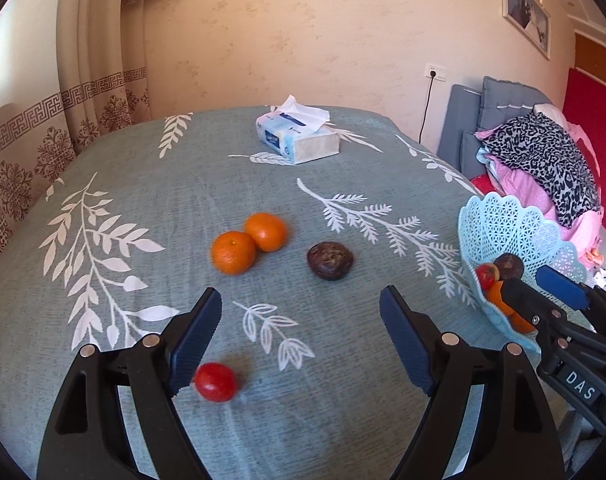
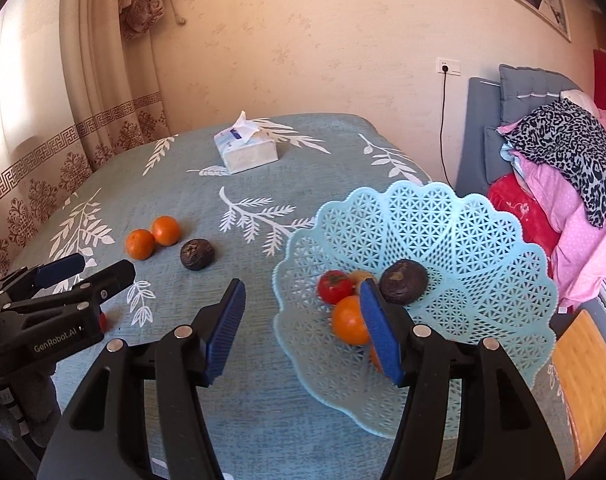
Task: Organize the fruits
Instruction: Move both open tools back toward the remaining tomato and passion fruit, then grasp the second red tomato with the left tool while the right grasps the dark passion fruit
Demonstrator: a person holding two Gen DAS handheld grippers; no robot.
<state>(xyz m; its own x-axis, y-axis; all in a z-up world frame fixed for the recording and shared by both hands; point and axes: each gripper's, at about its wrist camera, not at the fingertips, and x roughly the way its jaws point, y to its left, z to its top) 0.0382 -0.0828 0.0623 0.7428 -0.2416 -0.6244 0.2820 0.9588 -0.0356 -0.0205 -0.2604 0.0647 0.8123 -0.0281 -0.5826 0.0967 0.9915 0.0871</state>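
Two oranges (image 1: 233, 252) (image 1: 266, 231) touch each other on the teal leaf-print tablecloth, with a dark brown round fruit (image 1: 329, 260) to their right. A red tomato (image 1: 215, 382) lies on the cloth close to my left gripper's (image 1: 300, 300) left pad. That gripper hovers open, holding nothing. A pale blue lattice basket (image 2: 463, 220) holds a tomato (image 2: 334, 286), an orange (image 2: 349, 320), a dark fruit (image 2: 403, 282) and another orange partly hidden by a finger. My right gripper (image 2: 303, 292) stands open over the basket's left rim, holding nothing.
A tissue box (image 1: 297, 136) sits at the far side of the table. Past the table's right edge, a pile of pink and leopard-print bedding (image 2: 563, 184) lies on a grey seat. An orange surface (image 2: 583, 368) shows at the lower right. Curtains hang at the left.
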